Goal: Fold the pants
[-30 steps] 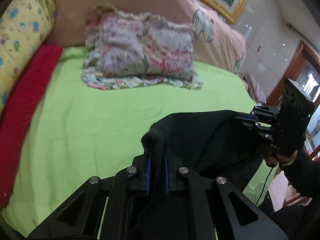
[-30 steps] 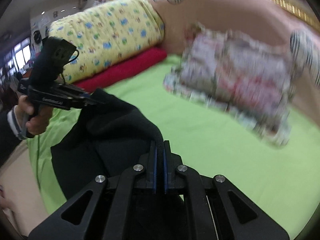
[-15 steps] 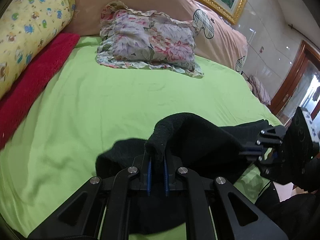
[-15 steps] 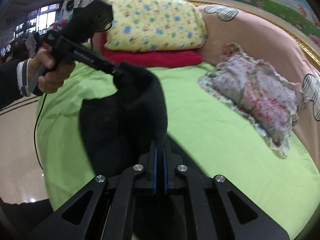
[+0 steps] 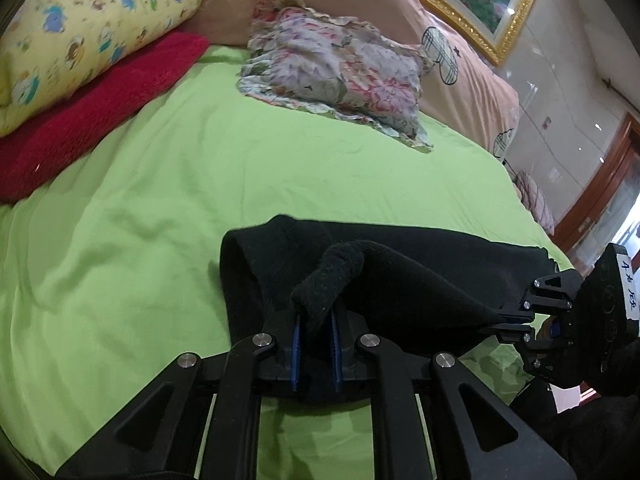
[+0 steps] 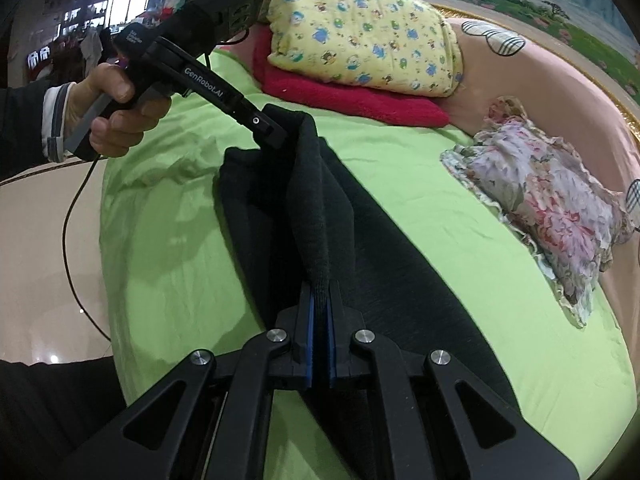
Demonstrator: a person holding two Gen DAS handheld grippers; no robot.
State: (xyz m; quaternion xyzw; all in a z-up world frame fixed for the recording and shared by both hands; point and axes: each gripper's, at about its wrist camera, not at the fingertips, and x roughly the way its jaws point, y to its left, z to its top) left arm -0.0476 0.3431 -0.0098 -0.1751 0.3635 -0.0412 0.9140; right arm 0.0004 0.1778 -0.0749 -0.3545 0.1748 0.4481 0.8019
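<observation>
Black pants (image 5: 400,272) lie stretched across the green bed sheet (image 5: 200,184), held at two points along one edge. My left gripper (image 5: 316,320) is shut on a bunched thick edge of the pants, which rises a little above the sheet. My right gripper (image 6: 319,304) is shut on another fold of the pants (image 6: 320,208). In the right wrist view the left gripper (image 6: 276,134) shows at the far end of the fabric, held by a hand. In the left wrist view the right gripper (image 5: 516,322) shows at the right end.
A floral pillow (image 5: 340,68) lies at the head of the bed. A red blanket (image 5: 88,112) and a yellow patterned pillow (image 5: 92,24) lie along the left side. A pink headboard cushion (image 5: 460,60) stands behind. The bed's edge and the floor (image 6: 36,240) are close to the pants.
Both grippers have come down towards the bed with the pants. The fabric, hanging in the air a second ago, now lies spread on the sheet between them.
</observation>
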